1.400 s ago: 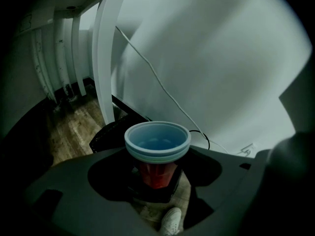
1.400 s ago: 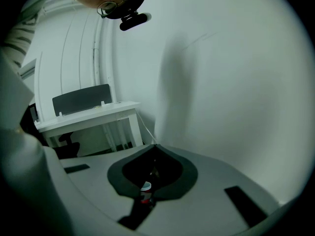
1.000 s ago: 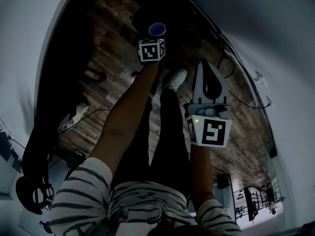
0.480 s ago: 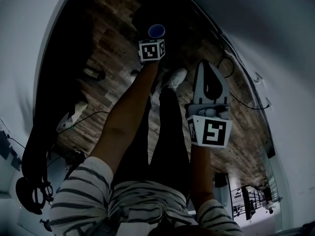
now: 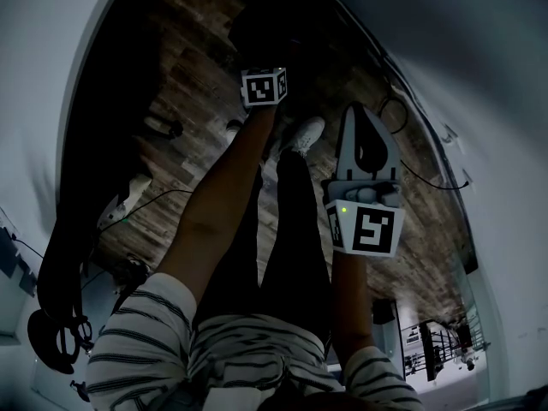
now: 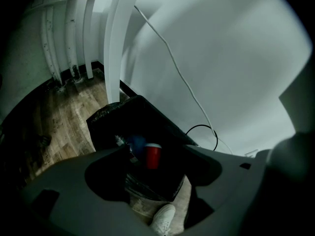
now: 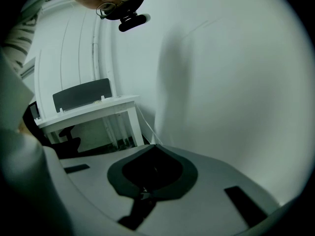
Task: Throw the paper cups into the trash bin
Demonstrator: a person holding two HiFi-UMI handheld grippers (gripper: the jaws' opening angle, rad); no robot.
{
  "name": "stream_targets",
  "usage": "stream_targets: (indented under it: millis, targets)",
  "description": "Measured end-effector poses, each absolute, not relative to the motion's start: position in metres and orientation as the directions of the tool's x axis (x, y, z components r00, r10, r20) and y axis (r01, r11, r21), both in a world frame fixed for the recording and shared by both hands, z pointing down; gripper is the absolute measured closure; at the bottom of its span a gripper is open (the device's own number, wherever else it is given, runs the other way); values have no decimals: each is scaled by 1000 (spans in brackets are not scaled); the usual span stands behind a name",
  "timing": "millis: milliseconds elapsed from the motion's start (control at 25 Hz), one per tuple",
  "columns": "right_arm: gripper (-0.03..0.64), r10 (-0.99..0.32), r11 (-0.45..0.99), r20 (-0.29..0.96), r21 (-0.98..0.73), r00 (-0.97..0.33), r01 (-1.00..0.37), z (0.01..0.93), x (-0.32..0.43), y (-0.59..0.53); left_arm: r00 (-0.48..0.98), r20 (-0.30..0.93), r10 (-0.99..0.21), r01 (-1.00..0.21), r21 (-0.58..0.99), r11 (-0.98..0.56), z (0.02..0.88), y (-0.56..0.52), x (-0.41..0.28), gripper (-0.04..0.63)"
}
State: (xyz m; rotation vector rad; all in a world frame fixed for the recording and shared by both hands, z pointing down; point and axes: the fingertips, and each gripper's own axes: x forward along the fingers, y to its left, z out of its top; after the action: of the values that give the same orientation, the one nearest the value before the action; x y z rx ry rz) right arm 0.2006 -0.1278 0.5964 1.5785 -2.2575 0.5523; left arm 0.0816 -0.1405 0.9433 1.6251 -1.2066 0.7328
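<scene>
**Q:** Left gripper (image 6: pixel 156 154) status?
**A:** Fingers spread, nothing held, aimed down into the bin (image 6: pixel 118 117).

**Q:** Cup positions?
**A:** The red cup (image 6: pixel 152 155) is inside the bin. It stands upright, long axis vertical, rim up. The blue cup (image 6: pixel 137 143) is just beside it in the bin and blurred, so its orientation cannot be told.

**Q:** Right gripper (image 7: pixel 153 146)?
**A:** Fingers pressed together, empty, facing a wall (image 7: pixel 236 82).
</scene>
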Motion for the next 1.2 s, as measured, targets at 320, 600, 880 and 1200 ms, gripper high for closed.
stream_targets:
  millis: [320, 600, 880, 1200]
  targets:
    - [601, -820, 303, 473, -121, -323, -945, 593, 203, -125, 333, 864, -378, -941, 332, -71, 936, -141, 82, 272]
    - [601, -829, 291, 465, -116, -311, -950, 588, 204, -120, 336, 857, -390, -941, 322, -104, 920, -144, 82, 276]
    - [601, -838, 283, 453, -115, -303, -952, 576, 205, -111, 346, 844, -410, -938, 321, -132, 895, -146, 85, 336]
    - [601, -848, 270, 440, -121, -296, -955, 557, 206, -98, 354, 826, -438, -935, 300, -191, 850, -145, 87, 430]
